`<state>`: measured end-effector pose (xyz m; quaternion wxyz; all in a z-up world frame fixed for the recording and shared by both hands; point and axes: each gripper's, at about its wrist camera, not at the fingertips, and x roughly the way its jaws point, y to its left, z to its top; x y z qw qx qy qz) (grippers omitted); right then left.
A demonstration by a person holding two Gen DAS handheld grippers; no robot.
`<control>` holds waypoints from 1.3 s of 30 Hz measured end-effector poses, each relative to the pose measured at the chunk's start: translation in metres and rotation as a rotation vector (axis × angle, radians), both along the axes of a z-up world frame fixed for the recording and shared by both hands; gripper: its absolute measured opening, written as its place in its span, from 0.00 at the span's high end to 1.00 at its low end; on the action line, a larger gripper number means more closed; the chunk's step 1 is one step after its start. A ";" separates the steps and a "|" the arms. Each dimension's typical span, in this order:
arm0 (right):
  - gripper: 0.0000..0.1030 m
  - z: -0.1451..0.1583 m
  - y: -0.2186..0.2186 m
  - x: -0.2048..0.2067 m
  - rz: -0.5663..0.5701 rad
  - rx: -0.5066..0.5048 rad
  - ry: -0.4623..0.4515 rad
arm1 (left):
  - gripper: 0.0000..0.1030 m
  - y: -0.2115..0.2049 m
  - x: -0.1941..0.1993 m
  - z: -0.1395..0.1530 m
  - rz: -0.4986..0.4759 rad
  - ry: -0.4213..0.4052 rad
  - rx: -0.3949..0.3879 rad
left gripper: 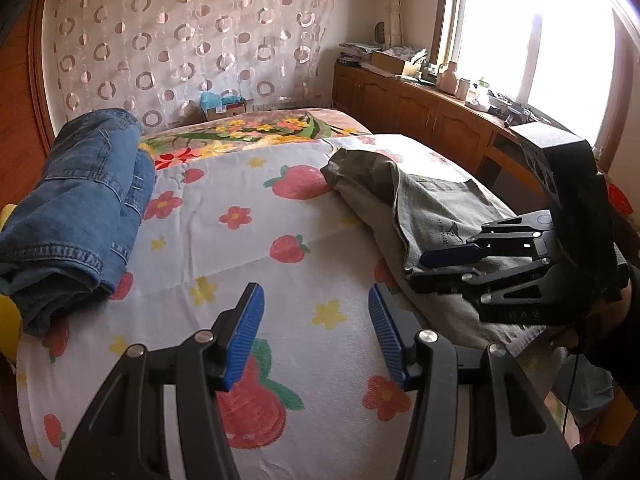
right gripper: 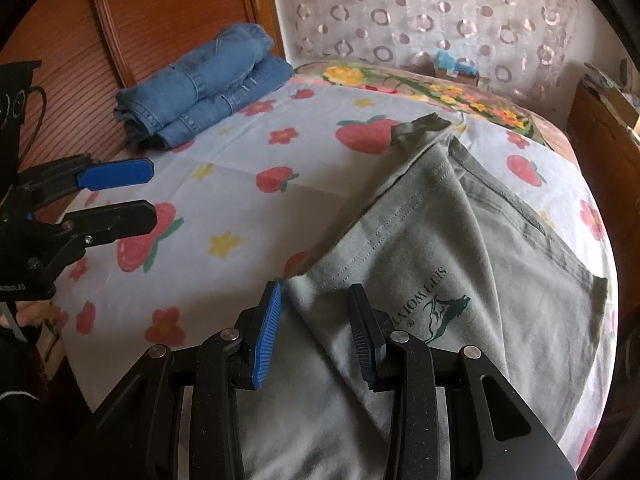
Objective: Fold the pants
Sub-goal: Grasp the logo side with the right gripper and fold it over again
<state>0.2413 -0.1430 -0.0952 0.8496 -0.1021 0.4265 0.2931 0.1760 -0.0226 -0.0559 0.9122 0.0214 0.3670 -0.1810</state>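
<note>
The grey-green pants point(right gripper: 460, 264) lay spread and partly folded on the right side of the bed point(left gripper: 256, 240), over a sheet printed with strawberries and flowers. The right tool point(right gripper: 316, 332) hovered over their near edge with its jaws partly apart, fabric showing between them; whether the pads pressed it could not be told. The left tool point(left gripper: 316, 332) stood spread over bare sheet, holding nothing. Folded blue jeans point(left gripper: 80, 208) sat well apart at the left edge.
</note>
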 end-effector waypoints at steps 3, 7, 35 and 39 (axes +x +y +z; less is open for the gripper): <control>0.98 0.003 -0.004 0.000 0.002 0.014 -0.012 | 0.48 -0.002 0.001 -0.003 -0.005 0.001 0.004; 0.99 0.021 -0.019 0.001 -0.037 0.061 -0.053 | 0.48 -0.008 0.003 -0.005 -0.013 0.010 0.002; 0.99 0.041 -0.166 0.066 -0.334 -0.055 -0.159 | 0.48 -0.085 0.011 -0.033 -0.132 0.102 0.037; 0.99 0.036 -0.171 0.070 -0.361 -0.078 -0.154 | 0.48 -0.084 0.013 -0.038 -0.128 0.118 0.043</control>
